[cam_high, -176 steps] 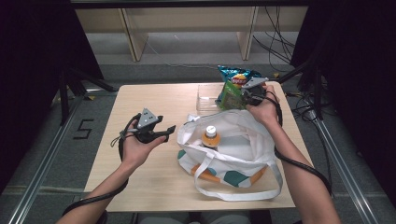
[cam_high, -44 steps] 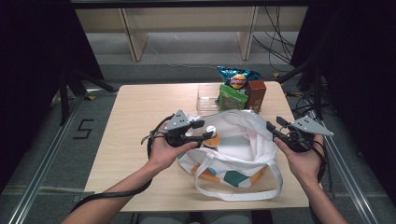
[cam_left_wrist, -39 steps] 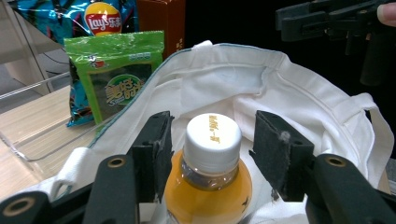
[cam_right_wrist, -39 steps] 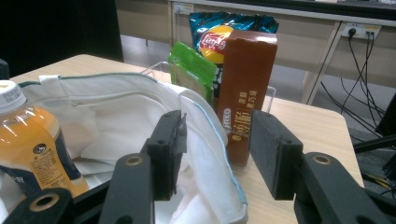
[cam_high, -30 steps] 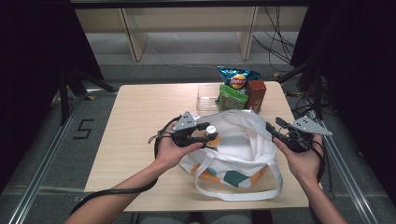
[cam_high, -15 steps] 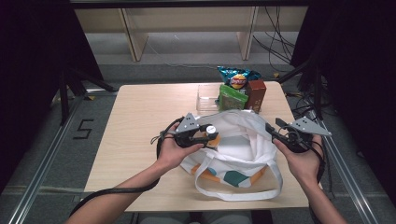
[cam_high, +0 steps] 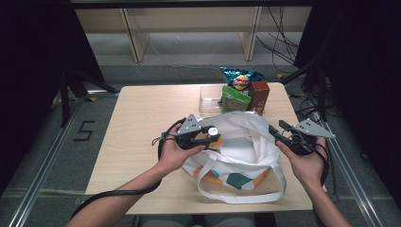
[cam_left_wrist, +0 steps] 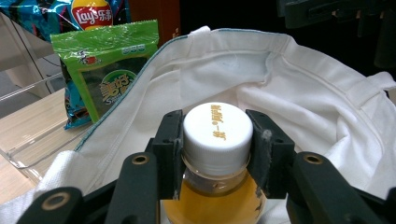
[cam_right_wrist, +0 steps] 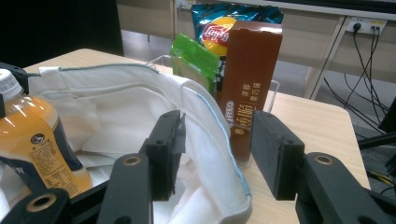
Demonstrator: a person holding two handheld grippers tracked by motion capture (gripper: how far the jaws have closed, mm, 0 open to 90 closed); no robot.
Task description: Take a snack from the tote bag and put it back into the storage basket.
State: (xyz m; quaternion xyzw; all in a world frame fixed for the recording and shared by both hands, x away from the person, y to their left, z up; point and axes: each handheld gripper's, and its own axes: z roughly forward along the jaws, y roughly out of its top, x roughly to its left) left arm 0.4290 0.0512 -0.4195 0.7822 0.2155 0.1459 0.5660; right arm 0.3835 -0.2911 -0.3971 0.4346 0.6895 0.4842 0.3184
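**Operator:** Confirm the present condition of both tools.

**Supervisor:** The left tool (cam_left_wrist: 215, 154) is clamped on the white cap of the orange drink bottle (cam_left_wrist: 212, 205); both pads bear on the cap sides. The bottle stands upright inside the mouth of the white tote bag (cam_high: 246, 142), at its left edge, on the bench (cam_high: 142, 118). The right tool (cam_right_wrist: 217, 149) has its jaws apart, straddling the bag's right rim; the cloth passes between the pads, but no pad presses on it.

**Operator:** Principal hazard?

**Supervisor:** Grip on the cap alone. The cap is smooth and the load hangs below it, so the bottle may swing or slip out if the tool is tilted. Keep it vertical.

**Operator:** Secondary hazard?

**Supervisor:** Bag collapse. The rim is limp and unheld. If the right tool does not close on it, the opening may fold over the bottle, or the bottle may snag the cloth and drag the bag along the bench.

**Operator:** Nearby items?

**Supervisor:** The brown box (cam_right_wrist: 250, 84), green packet (cam_right_wrist: 196, 63) and chip bag (cam_high: 241, 80) stand just behind the rim, at a clear tray (cam_high: 208, 97). A pull on the rim toward them may topple the box.
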